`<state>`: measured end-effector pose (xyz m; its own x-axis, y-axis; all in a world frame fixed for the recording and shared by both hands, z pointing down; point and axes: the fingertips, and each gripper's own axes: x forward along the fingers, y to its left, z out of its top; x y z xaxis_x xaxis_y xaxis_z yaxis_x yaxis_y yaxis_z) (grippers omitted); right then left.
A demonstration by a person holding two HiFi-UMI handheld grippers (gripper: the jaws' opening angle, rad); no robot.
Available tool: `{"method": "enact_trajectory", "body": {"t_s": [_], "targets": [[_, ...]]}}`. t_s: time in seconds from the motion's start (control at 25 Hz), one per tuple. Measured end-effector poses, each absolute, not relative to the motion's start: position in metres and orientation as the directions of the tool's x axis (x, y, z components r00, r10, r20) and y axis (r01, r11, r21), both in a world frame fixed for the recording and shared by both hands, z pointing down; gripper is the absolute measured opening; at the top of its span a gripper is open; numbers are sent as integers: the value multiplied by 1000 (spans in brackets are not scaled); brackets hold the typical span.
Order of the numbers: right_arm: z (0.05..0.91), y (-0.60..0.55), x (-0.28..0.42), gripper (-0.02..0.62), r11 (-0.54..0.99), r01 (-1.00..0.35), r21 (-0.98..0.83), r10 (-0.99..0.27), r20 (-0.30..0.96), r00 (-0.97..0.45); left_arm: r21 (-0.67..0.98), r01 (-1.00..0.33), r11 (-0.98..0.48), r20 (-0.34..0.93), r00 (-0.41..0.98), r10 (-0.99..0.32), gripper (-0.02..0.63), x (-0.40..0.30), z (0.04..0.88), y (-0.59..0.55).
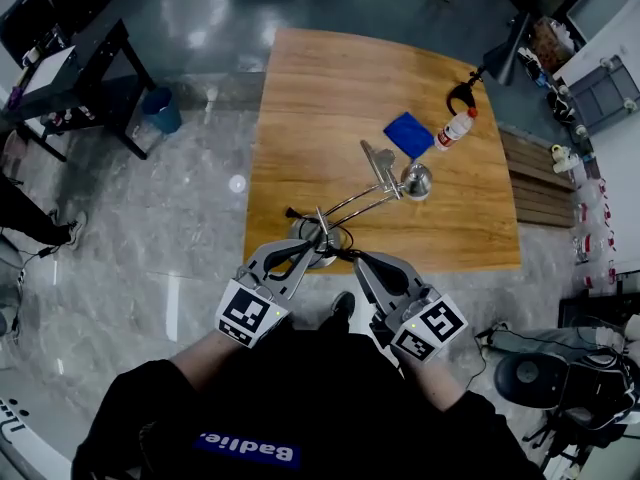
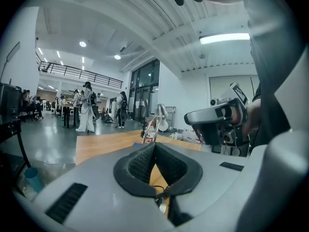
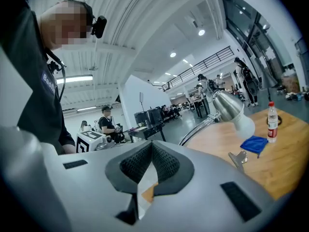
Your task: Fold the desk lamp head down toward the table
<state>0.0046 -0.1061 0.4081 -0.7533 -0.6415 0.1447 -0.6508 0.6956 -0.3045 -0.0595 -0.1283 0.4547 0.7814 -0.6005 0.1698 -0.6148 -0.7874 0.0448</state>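
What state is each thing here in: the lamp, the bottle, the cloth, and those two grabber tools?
Desk lamp head: raised above the table, not yet folded down.
Bottle: standing upright, red cap on.
Blue cloth: lying flat on the table.
Left gripper: jaws shut, nothing between them.
Right gripper: jaws shut, nothing between them.

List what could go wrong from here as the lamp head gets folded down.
1. The lamp base sits close to the near edge of the table; pressing the lamp head could tip it or slide it off.
2. The upright bottle and blue cloth lie just beyond the head; a swing might topple the bottle.
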Motion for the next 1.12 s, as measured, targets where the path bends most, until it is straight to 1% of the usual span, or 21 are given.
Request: {"method": "enact_trajectory", "body": {"t_s": [0.4, 0.6, 0.64, 0.72, 0.8, 0.92, 1.12], "targets": [[416, -140, 30, 6, 697, -633, -337, -613, 176, -770, 31, -675, -737, 285, 713, -641, 11, -52, 505, -158], [428, -149, 41, 8, 657, -638, -402, -622, 190, -760, 33, -685, -728, 334, 694, -638, 13, -48, 530, -162], [430, -151, 42, 8, 651, -641, -407, -622, 199, -758, 34, -687, -725, 344, 690, -637, 19, -48, 534, -163], [434, -154, 45, 13, 631, -651, -423, -628, 214, -748, 41, -691, -721, 357, 684, -636, 77, -47, 542, -166], [437, -158, 48, 26, 609, -655, -448, -633, 224, -741, 44, -692, -721, 362, 683, -634, 107, -45, 546, -169], [439, -162, 51, 71, 584, -643, -495, -629, 224, -744, 44, -686, -726, 366, 688, -627, 120, -39, 552, -172], [437, -174, 50, 98, 539, -614, -576, -637, 199, -745, 27, -664, -747, 371, 701, -610, 123, -28, 558, -177]]}}
